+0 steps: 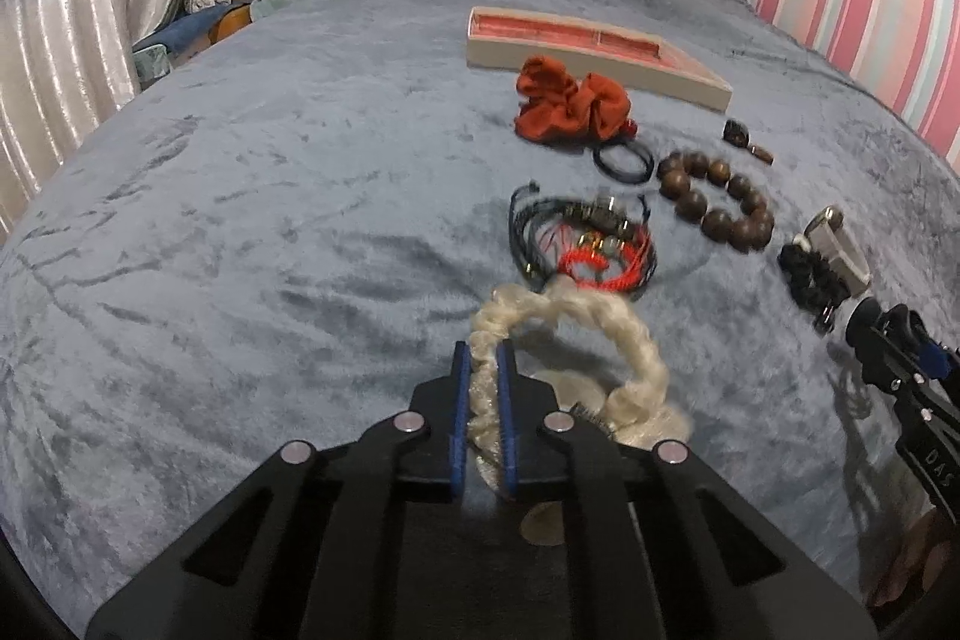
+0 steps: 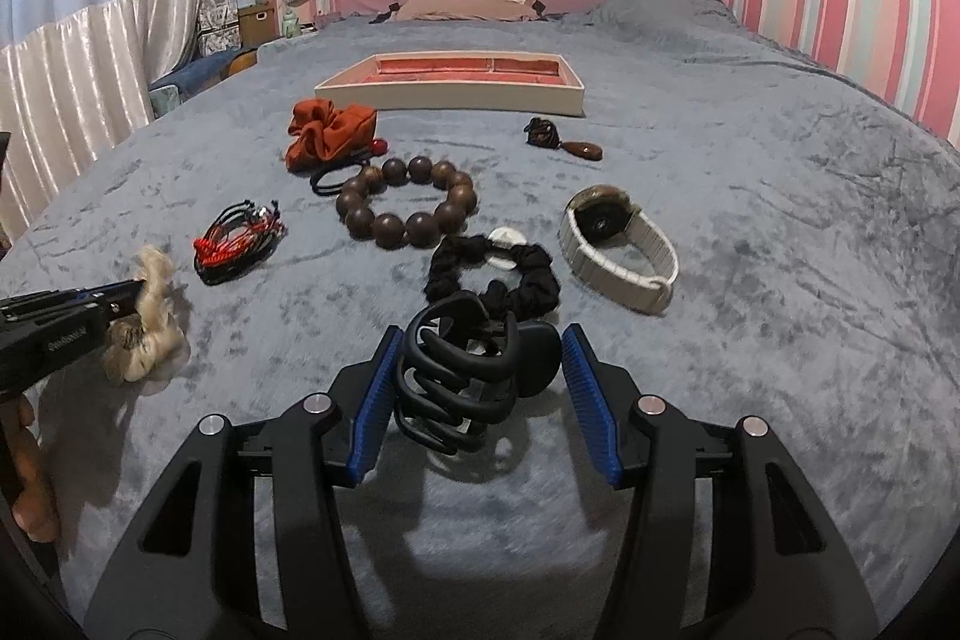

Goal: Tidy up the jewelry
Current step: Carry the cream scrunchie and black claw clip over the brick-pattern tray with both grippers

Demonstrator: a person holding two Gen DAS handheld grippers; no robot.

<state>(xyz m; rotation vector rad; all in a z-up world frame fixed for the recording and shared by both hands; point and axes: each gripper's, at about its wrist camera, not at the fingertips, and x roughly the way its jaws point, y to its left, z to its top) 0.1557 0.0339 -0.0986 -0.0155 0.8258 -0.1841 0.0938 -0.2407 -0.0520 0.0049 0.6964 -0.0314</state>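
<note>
The left gripper (image 1: 483, 370) pinched the soft, light cream hair tie (image 1: 564, 340) (it would squash easily), while the right gripper (image 2: 480, 370) gaped around the stiff black hair claw (image 2: 468, 376).

My left gripper (image 1: 483, 358) was matte black, its two fingers (image 1: 461, 400) lined with ribbed blue pads, and four round silver pivot screws (image 1: 410, 422) sat across the angular linkage, whose broad arms had long slots cut through them. My right gripper (image 2: 480, 346) was built the same way: black frame, blue ridged pads (image 2: 373, 412), four silver screws (image 2: 649, 405), slotted arms. Seen from the opposite camera, each gripper's black side carried small white lettering, too blurred for me to read fully. Beneath the left one showed bare skin of my left hand (image 2: 30, 466), warm brown.
</note>
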